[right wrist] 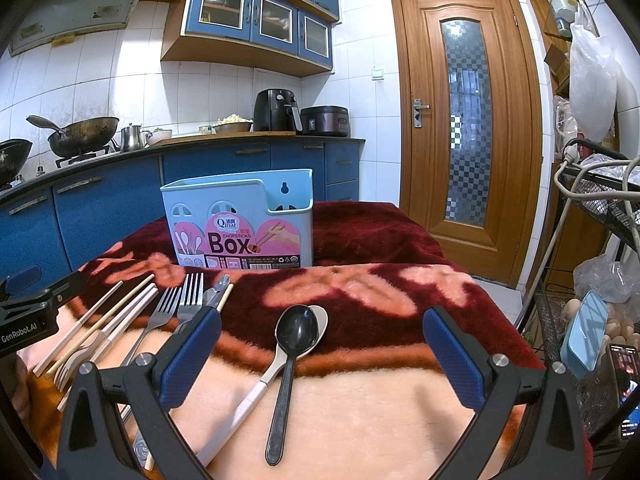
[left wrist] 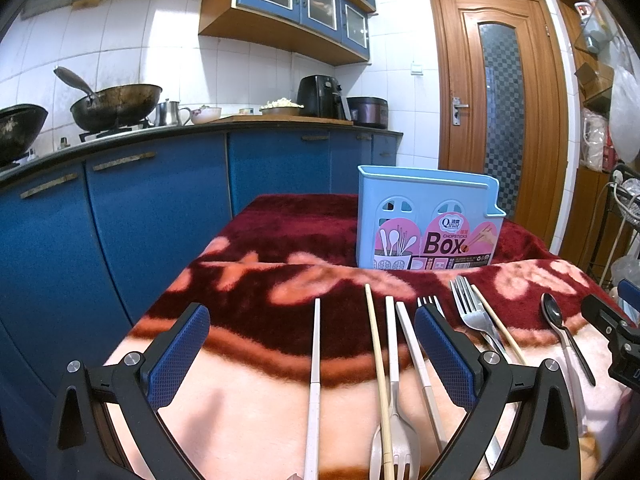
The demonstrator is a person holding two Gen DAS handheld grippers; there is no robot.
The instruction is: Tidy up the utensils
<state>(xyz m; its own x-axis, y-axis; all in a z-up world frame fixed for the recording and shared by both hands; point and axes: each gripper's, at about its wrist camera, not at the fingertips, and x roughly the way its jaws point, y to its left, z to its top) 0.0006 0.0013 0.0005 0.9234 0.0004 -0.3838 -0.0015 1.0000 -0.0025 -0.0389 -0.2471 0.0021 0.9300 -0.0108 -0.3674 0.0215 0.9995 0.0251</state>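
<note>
A light blue chopsticks box (left wrist: 428,220) stands upright on a red and pink blanket (left wrist: 280,248); it also shows in the right wrist view (right wrist: 240,220). Chopsticks (left wrist: 376,352), a beige fork (left wrist: 394,440) and metal forks (left wrist: 472,312) lie in front of it. My left gripper (left wrist: 312,352) is open and empty above the chopsticks. My right gripper (right wrist: 322,356) is open and empty over a black spoon (right wrist: 288,372) and a beige spoon (right wrist: 256,388). The black spoon also shows in the left wrist view (left wrist: 560,328).
Blue kitchen cabinets (left wrist: 120,220) with woks (left wrist: 116,104) run along the left. A wooden door (right wrist: 468,120) is behind the table. A wire rack (right wrist: 592,280) with eggs and bags stands at the right, next to the table edge.
</note>
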